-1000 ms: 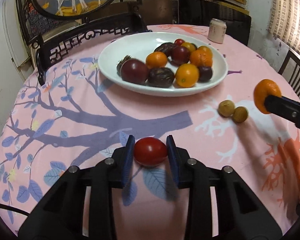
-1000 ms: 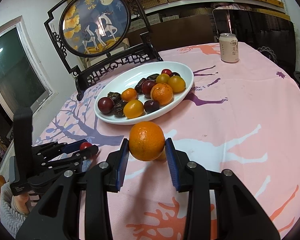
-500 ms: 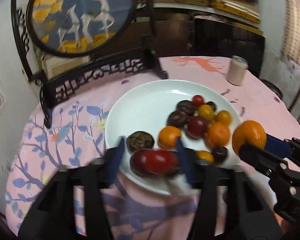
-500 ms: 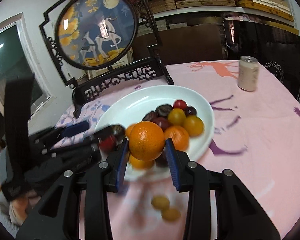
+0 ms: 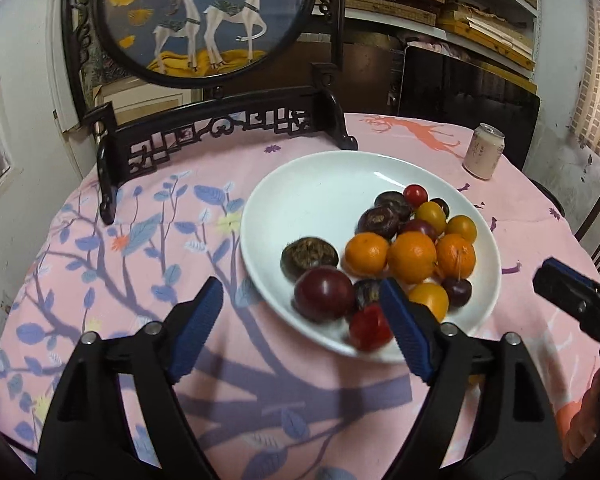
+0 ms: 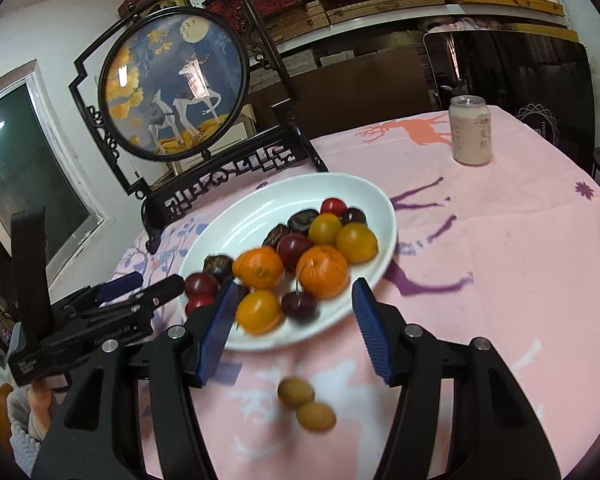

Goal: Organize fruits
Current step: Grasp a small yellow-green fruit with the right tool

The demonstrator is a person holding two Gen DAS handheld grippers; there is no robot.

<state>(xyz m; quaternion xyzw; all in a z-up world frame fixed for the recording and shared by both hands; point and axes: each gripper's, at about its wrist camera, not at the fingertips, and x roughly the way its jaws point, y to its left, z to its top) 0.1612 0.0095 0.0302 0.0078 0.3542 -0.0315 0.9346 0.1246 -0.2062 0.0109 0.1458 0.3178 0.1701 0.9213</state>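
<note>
Above the plate (image 5: pixel 300 184), both grippers tilt downward, jaws opening, empty.

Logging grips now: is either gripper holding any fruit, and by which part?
Nothing is held. Both the left gripper and right gripper are opening, with no fruit between the pads.

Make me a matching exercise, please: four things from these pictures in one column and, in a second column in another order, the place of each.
Things:
1. red tomato
2. two small brown fruits
3. drink can
4. round deer picture on its stand

Places:
A. on the tablecloth, outside the white plate, close in front of the right gripper
B. at the back edge of the table, behind the plate
C. on the plate, at its near rim
D. upright on the far right part of the table

Pairs: 1-C, 2-A, 3-D, 4-B
</note>
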